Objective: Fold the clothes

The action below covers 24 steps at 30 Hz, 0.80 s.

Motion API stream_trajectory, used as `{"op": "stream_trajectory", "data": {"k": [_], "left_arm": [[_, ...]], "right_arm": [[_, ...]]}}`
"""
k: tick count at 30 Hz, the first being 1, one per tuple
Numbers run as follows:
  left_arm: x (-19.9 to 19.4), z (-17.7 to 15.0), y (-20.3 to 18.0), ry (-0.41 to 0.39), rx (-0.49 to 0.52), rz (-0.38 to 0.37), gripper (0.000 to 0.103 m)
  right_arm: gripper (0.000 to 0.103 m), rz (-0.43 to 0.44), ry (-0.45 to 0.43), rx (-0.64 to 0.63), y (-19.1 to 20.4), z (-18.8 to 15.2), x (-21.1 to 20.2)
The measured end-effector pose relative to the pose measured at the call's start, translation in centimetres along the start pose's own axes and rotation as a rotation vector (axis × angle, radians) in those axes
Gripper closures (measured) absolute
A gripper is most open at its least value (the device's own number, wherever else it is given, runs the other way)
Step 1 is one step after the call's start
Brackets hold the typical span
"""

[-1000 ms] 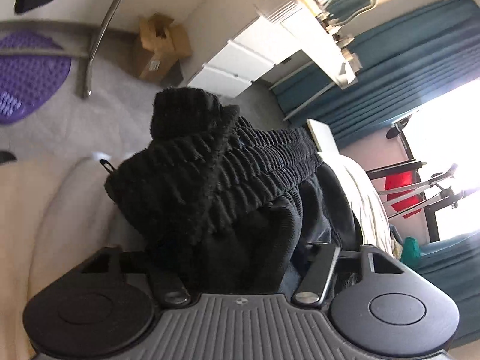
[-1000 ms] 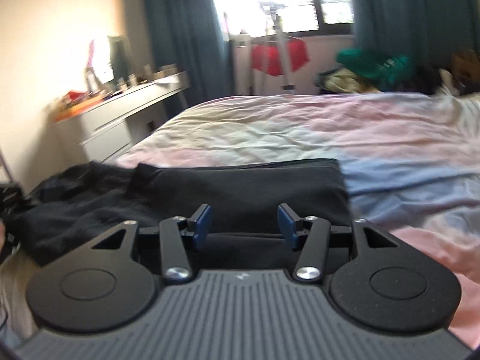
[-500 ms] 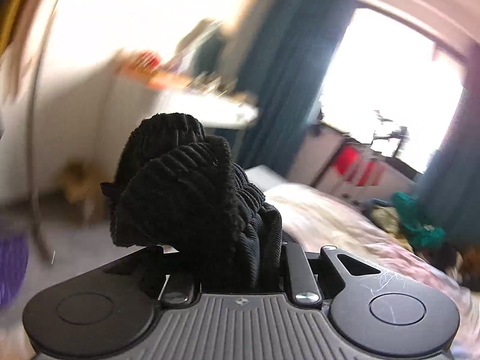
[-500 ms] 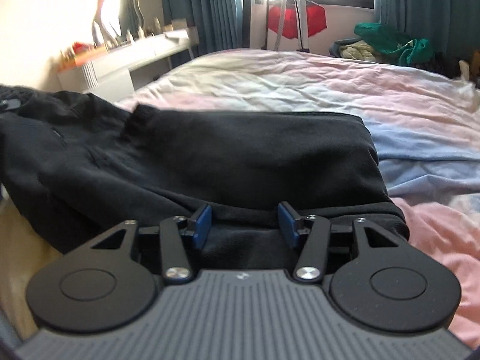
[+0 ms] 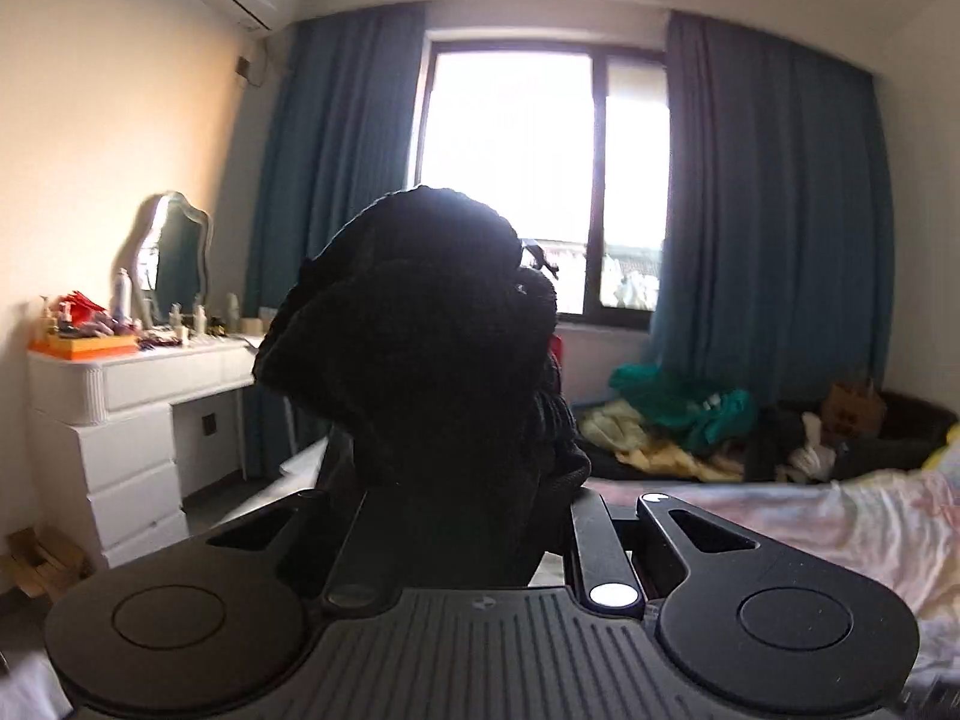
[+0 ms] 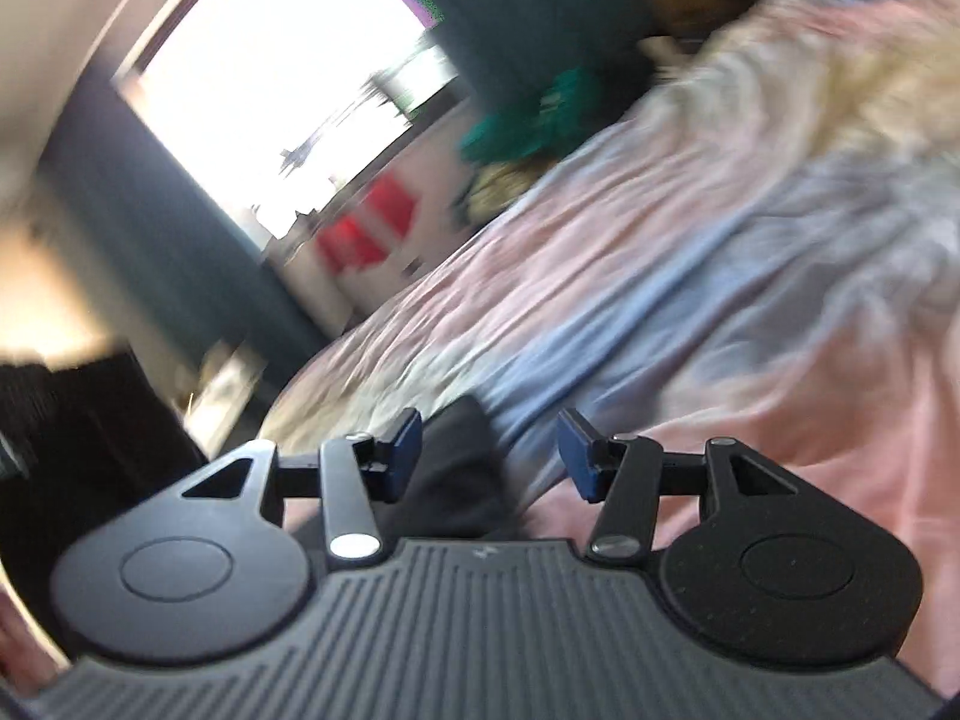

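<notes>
The left gripper (image 5: pixel 465 510) has been raised and swung from the floor side toward the window, the black garment (image 5: pixel 420 360) clamped and bunched between its jaws. The right gripper (image 6: pixel 489 450) is held with jaws apart, empty, a garment edge (image 6: pixel 456 468) just below. A lift-and-spread step is judged under way; a free edge must next be gripped.

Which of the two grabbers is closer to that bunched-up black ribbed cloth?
Left. The left gripper is clamped on the black ribbed cloth. The right gripper is open over the bed, gripping nothing.
</notes>
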<state>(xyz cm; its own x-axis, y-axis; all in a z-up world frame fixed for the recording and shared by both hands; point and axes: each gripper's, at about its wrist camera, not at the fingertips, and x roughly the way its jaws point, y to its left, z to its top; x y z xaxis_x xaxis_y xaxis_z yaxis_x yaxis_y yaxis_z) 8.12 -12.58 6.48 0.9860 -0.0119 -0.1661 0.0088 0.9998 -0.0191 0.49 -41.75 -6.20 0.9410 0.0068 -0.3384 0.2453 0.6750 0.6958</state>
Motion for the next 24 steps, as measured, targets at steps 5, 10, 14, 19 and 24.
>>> {"op": "stream_trajectory", "data": {"k": [5, 10, 14, 19, 24], "left_arm": [[1.6, -8.4, -9.2, 0.108, 0.222, -0.036, 0.086], [2.3, -13.9, -11.7, 0.198, 0.408, -0.081, 0.083], [1.9, -14.2, -12.0, 0.237, 0.520, -0.138, 0.066], [-1.6, -14.4, -9.7, 0.263, 0.651, -0.216, 0.010], [-4.9, -13.2, -4.8, 0.260, 0.625, -0.268, 0.003]], "right_arm": [[0.050, 0.002, -0.049, 0.121, -2.7, 1.1, -0.5], [0.049, 0.106, 0.018, 0.156, -2.8, 1.0, 1.1], [0.049, 0.219, 0.093, 0.179, -1.6, 0.4, 2.2], [0.033, 0.317, 0.168, 0.186, -0.4, -0.3, 2.9], [0.019, 0.314, 0.221, 0.173, 0.4, -0.8, 3.2]]}}
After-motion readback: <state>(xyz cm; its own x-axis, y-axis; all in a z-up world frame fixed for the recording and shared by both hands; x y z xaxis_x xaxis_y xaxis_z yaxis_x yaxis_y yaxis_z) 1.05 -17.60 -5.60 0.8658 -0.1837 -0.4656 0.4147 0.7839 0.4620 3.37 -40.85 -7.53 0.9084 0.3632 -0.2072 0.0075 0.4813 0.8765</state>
